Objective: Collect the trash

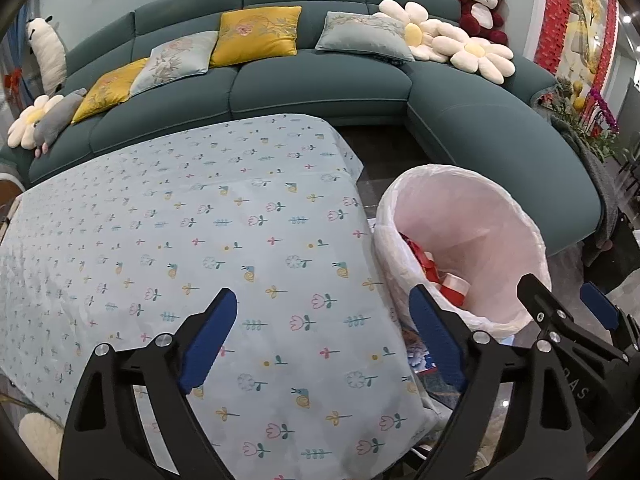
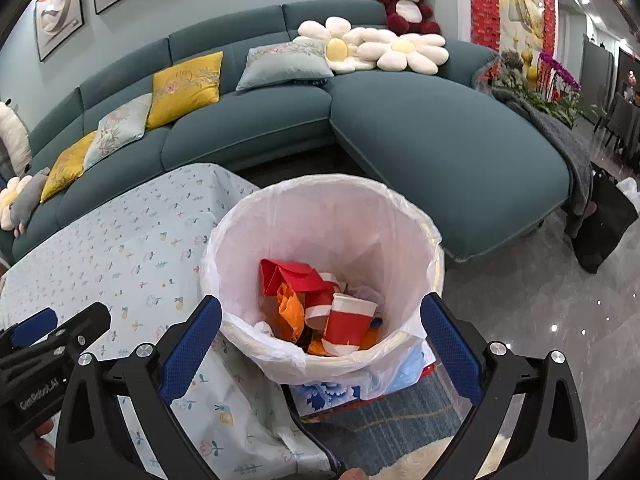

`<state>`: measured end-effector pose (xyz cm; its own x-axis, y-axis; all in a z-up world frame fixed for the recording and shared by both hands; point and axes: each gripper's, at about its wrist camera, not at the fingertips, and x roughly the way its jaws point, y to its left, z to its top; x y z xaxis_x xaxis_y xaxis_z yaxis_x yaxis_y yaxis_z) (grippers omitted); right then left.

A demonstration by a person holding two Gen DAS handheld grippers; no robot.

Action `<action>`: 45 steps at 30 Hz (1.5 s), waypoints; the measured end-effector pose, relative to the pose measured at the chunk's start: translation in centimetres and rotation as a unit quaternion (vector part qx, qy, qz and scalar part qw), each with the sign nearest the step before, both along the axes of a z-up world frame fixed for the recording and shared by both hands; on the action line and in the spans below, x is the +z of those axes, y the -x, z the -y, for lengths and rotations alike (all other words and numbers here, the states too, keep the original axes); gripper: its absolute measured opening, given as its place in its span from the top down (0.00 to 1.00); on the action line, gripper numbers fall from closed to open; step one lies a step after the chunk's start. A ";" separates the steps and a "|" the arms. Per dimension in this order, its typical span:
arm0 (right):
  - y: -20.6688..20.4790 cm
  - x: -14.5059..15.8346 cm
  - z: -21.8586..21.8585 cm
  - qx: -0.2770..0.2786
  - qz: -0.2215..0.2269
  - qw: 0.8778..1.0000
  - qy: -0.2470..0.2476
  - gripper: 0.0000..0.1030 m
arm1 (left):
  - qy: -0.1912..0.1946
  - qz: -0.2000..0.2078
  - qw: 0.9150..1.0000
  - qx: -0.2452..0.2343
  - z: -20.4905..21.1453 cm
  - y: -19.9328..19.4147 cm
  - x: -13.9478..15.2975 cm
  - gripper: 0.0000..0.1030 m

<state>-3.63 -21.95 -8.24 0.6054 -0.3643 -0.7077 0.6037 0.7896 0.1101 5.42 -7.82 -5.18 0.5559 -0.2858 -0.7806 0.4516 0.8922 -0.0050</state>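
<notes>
Both tools hang empty with their jaws wide apart, so the step in hand looks like the moment right after a drop into the bin. The right tool [image 2: 320, 340] points steeply down over the lined trash bin [image 2: 400, 216], its blue pads framing the near rim at 7 and 5 o'clock. Inside lie the collected scraps: a red paper cup [image 2: 348, 324], a red envelope [image 2: 296, 276] and orange paper [image 2: 290, 312]. The left tool [image 1: 320, 340] tilts down over the flowered tabletop [image 1: 180, 220], with the bin at its 2 o'clock, beside the tabletop's edge. No trash shows on the visible cloth, so the next move probably calls for scanning elsewhere for leftovers, or finishing.
</notes>
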 end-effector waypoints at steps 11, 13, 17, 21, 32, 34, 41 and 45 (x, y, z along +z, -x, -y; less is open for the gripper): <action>-1.0 -0.6 -0.1 0.012 -0.012 1.000 -0.010 0.07 | -0.010 -0.006 1.000 0.013 0.0 -0.5 -0.9 0.19; -1.1 -0.7 0.0 0.012 -0.012 1.000 -0.016 0.07 | -0.010 -0.005 1.000 0.013 0.1 -0.6 -1.0 0.19; -1.3 -0.9 0.3 0.011 -0.012 1.000 -0.024 0.07 | -0.012 -0.005 1.000 0.016 0.2 -0.9 -1.2 0.19; -1.3 -1.0 0.5 0.011 -0.011 0.999 -0.028 0.07 | -0.012 -0.004 1.000 0.016 0.4 -1.1 -1.4 0.19; -1.4 -1.0 0.7 0.013 -0.008 0.999 -0.033 0.07 | -0.020 0.008 1.000 0.023 0.8 -1.2 -1.4 0.19; -1.4 -1.0 0.7 0.012 -0.008 0.999 -0.033 0.07 | -0.022 0.009 0.999 0.023 0.9 -1.2 -1.4 0.19; -1.4 -1.0 0.8 0.015 -0.008 0.999 -0.034 0.07 | -0.023 0.013 0.999 0.030 0.8 -1.1 -1.4 0.19; -1.5 -1.0 0.7 0.017 -0.008 0.999 -0.035 0.07 | -0.022 0.011 0.999 0.031 0.7 -1.2 -1.4 0.19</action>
